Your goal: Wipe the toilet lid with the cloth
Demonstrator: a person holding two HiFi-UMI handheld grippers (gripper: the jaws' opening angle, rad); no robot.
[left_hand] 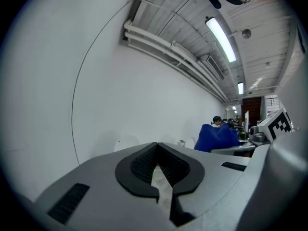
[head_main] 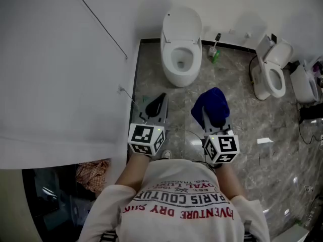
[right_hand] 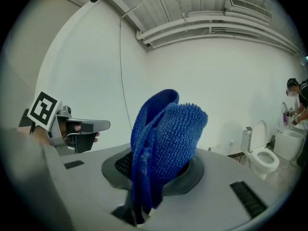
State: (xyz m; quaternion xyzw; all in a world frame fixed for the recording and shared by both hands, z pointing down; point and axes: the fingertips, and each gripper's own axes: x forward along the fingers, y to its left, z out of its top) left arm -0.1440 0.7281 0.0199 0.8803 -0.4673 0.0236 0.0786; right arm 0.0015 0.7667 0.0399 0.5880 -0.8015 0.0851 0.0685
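Close under the head camera, at the person's chest: left gripper (head_main: 157, 104), jaws pressed together, nothing between them. Just beside it, right gripper (head_main: 218, 121) clamped on a bunched blue cloth (head_main: 212, 104) (folds stand up out of the jaws). Both are held above the grey marbled floor (head_main: 237, 135). Farther ahead, against the wall: white toilet (head_main: 180, 59), lid (head_main: 182, 21) raised upright. Second toilet (head_main: 272, 72) off right.

Your white shirt (head_main: 187, 205), print upside down in head view, "PARIS COUTUR…" in dark letters, "ADVENTURE DRY SU…" in red, smaller lines illegible.
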